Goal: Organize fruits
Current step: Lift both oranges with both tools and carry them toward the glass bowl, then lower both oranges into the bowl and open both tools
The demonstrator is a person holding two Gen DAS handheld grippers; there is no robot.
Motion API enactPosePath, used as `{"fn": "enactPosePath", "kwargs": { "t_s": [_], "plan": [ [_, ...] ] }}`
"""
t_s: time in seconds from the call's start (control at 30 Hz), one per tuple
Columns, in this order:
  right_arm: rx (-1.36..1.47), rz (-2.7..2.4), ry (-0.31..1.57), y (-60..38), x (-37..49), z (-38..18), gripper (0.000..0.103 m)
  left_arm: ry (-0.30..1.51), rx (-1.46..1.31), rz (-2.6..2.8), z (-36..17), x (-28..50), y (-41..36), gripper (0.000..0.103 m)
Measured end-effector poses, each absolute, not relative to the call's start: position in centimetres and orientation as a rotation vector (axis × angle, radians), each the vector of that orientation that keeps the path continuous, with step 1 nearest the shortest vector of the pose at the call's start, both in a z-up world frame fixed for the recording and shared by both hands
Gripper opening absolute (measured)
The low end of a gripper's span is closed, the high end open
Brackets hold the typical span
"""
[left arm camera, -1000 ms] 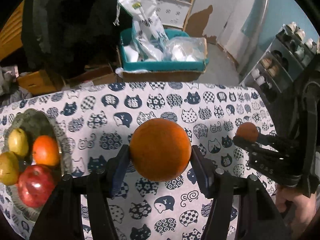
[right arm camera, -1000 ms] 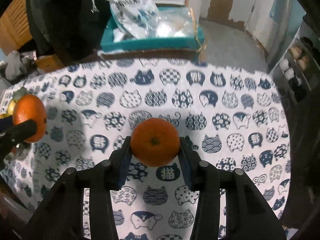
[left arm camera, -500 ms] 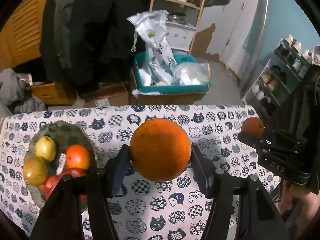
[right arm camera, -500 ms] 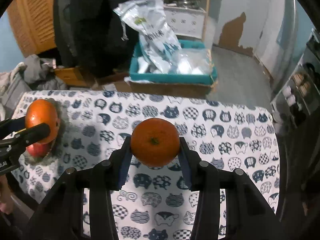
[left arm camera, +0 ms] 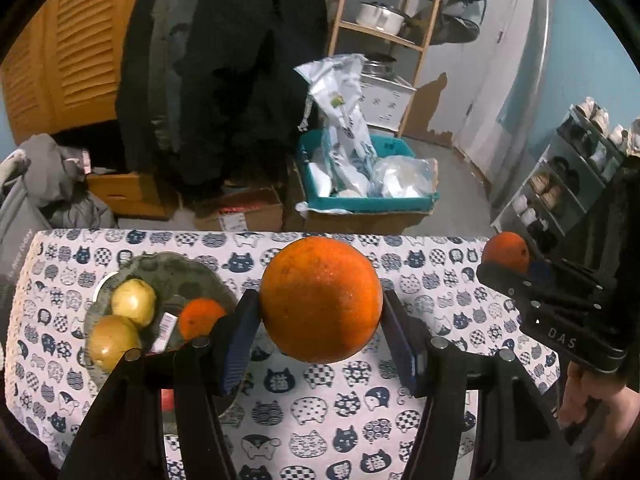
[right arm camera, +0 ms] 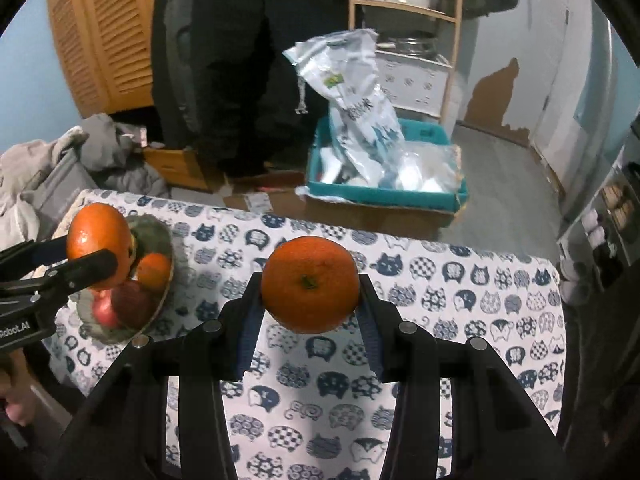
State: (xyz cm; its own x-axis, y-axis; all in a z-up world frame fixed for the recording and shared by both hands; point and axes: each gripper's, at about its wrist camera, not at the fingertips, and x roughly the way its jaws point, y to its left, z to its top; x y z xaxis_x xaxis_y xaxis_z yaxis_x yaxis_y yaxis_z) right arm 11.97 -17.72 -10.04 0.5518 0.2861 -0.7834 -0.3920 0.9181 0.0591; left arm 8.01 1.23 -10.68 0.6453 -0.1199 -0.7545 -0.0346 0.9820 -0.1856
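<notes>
My left gripper (left arm camera: 320, 316) is shut on a large orange (left arm camera: 320, 298), held above the cat-print tablecloth (left arm camera: 340, 400). It also shows in the right wrist view (right arm camera: 98, 238). My right gripper (right arm camera: 310, 306) is shut on a smaller mandarin (right arm camera: 311, 283), seen too at the right in the left wrist view (left arm camera: 506, 250). A grey plate (left arm camera: 160, 268) at the table's left holds two yellow-green pears (left arm camera: 133, 302), a small orange (left arm camera: 199, 318) and a red apple (right arm camera: 128, 300), partly hidden by my left fingers (left arm camera: 236, 332).
Beyond the table's far edge stand a teal bin with plastic bags (left arm camera: 360, 184), cardboard boxes (left arm camera: 240, 208), dark hanging coats (left arm camera: 224, 80) and a wooden shelf (left arm camera: 384, 24). A shoe rack (left arm camera: 560, 184) is at the right. Grey clothes (right arm camera: 60, 168) lie at the left.
Both grippers have risen and pulled back from the table with their fruit still held. More of the room and the whole plate have come into view.
</notes>
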Motion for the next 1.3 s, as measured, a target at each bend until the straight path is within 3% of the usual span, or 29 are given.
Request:
{"fn": "enactPosePath", "kwargs": {
  "t_s": [0.53, 1.3],
  "plan": [
    [-0.169, 0.510, 0.897, -9.9, 12.8, -10.3, 0.043, 0.875, -0.212, 0.086, -11.8, 7.2, 7.4, 0.062],
    [-0.196, 0.619, 1.020, -0.7, 14.5, -15.8, 0.043, 1.028, -0.317, 0.186, -19.0, 8.7, 14.6, 0.062]
  ]
}}
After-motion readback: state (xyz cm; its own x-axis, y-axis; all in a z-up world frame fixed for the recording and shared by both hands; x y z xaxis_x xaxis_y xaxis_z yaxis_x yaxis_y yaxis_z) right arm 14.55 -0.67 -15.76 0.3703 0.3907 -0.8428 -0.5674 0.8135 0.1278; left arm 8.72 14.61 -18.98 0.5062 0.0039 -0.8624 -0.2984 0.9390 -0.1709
